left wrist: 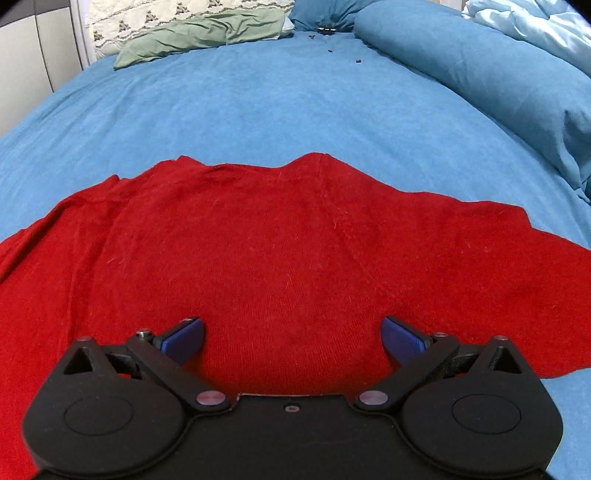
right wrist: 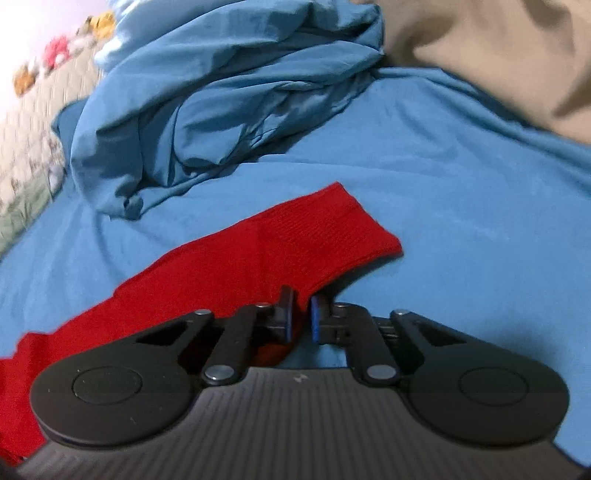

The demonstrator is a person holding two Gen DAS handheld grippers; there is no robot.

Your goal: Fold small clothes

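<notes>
A red knit sweater [left wrist: 280, 243] lies spread flat on the blue bed sheet [left wrist: 258, 103]. My left gripper [left wrist: 291, 338] is open, its blue-padded fingers [left wrist: 184, 338] wide apart just above the sweater's near body. In the right wrist view a red sleeve [right wrist: 280, 243] with a ribbed cuff runs from lower left up to the middle. My right gripper [right wrist: 303, 314] is nearly closed on the lower edge of that sleeve, which is lifted off the sheet [right wrist: 461, 206] and casts a shadow.
A rumpled blue duvet [right wrist: 207, 110] lies behind the sleeve, with beige fabric [right wrist: 498, 51] at the upper right. In the left wrist view a green pillow [left wrist: 203, 35] and a blue bolster [left wrist: 480, 81] lie at the far end of the bed.
</notes>
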